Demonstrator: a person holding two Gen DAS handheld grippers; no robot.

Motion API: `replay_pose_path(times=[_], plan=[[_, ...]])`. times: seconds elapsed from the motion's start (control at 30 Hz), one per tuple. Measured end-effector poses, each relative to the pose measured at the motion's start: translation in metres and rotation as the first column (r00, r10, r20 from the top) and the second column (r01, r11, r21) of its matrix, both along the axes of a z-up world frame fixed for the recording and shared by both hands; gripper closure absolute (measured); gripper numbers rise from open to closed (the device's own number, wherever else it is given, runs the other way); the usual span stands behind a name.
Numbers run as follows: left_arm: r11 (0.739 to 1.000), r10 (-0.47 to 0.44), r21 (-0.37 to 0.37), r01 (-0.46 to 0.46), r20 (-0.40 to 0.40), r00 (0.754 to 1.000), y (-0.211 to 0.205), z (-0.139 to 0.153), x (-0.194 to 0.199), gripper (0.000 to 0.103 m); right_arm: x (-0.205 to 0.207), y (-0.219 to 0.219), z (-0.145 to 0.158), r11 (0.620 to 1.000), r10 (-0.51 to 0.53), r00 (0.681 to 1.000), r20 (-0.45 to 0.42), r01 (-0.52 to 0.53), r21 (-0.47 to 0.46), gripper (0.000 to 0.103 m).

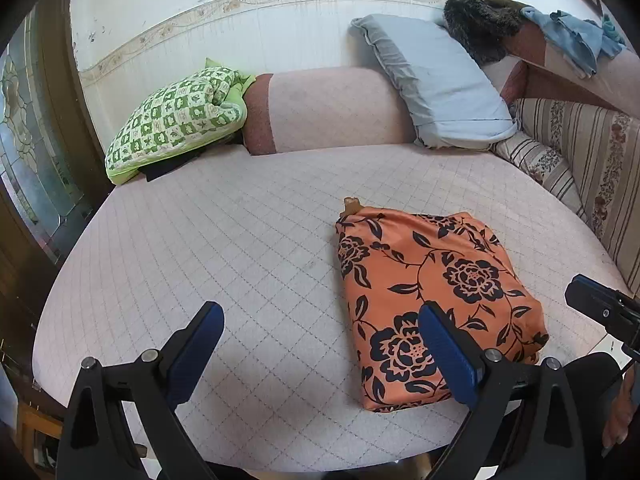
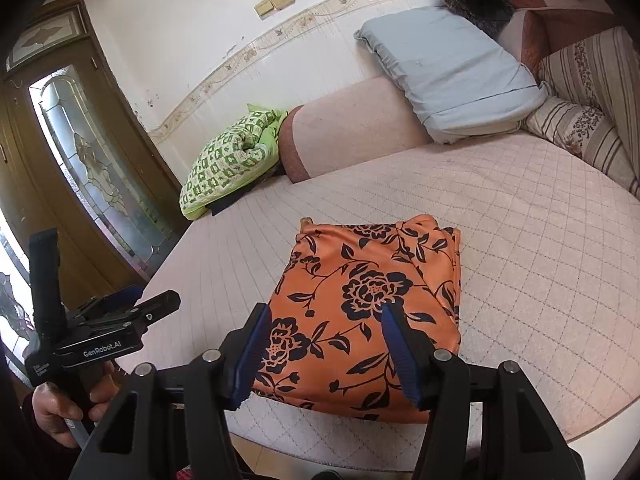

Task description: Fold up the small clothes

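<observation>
Garment: the orange floral garment [image 1: 432, 304] lies folded into a thick, roughly rectangular bundle on the quilted pink mattress [image 1: 240, 248], close to the near edge and apart from everything else on the bed
Left gripper: the left gripper [image 1: 320, 340] is spread wide with nothing between its blue pads; its right finger sits over the garment's near-left corner, though contact cannot be told from this view
Right gripper: the right gripper [image 2: 326, 344] is also open, less wide, holding nothing, with both fingers framing the near half of the bundle from above
Stage: judging by the tidy bundle, the folding looks nearly or fully done, and any remaining move would be a final tuck or a lift away
Risk, slippery cloth: the fabric looks smooth and satiny, so a pinch on the top layer only would likely peel that layer off and undo the fold
Risk, loose far edge: layers at the far right corner [image 2: 448, 236] look stacked but unsecured, and a drag toward the person could fan them out
Risk, bed edge: the bundle sits near the mattress rim, so a nudge from either finger might slide it over
Risk, tab: a small tan tab [image 1: 352, 204] pokes out at the far corner and could catch on a finger
Surroundings: green patterned quilt [image 1: 180, 120] and blue pillow [image 1: 436, 80] sit well away, no obstacle
</observation>
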State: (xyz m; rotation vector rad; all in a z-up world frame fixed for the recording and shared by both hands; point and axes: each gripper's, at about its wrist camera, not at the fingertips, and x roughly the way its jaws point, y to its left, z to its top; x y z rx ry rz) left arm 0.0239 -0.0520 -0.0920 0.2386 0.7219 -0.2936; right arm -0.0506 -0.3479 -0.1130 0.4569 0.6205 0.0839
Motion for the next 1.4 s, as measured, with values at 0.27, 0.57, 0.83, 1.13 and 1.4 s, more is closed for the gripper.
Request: replay_pose_path(times=[0.27,0.57,0.83,1.13,1.4], plan=[[1.0,0.01,0.03,-0.01,-0.024,1.0,-0.005,-0.011,0.008,0.005,0.01,-0.005,-0.017,1.0,-0.009,0.999,-0.04,0.01,0.023,0.042],[0.996,0.021,0.091,-0.014,-0.08,0.997,-0.016,-0.04,0.021,0.005,0.026,-0.013,-0.052,0.995,-0.014,0.992,-0.128,0.027,0.099,0.042],[0.987,0.054,0.156,-0.028,-0.163,0.985,-0.023,-0.077,0.044,0.005,0.046,-0.016,-0.091,0.988,0.011,0.963,-0.269,0.031,0.15,0.042],[0.988,0.072,0.149,-0.041,-0.208,0.975,-0.021,-0.101,0.058,0.003,0.055,-0.013,-0.102,0.992,0.029,0.963,-0.267,0.006,0.128,0.037],[0.987,0.075,0.153,-0.045,-0.201,0.977,-0.02,-0.101,0.055,0.003,0.055,-0.011,-0.101,0.993,0.028,0.966,-0.257,0.003,0.12,0.036]])
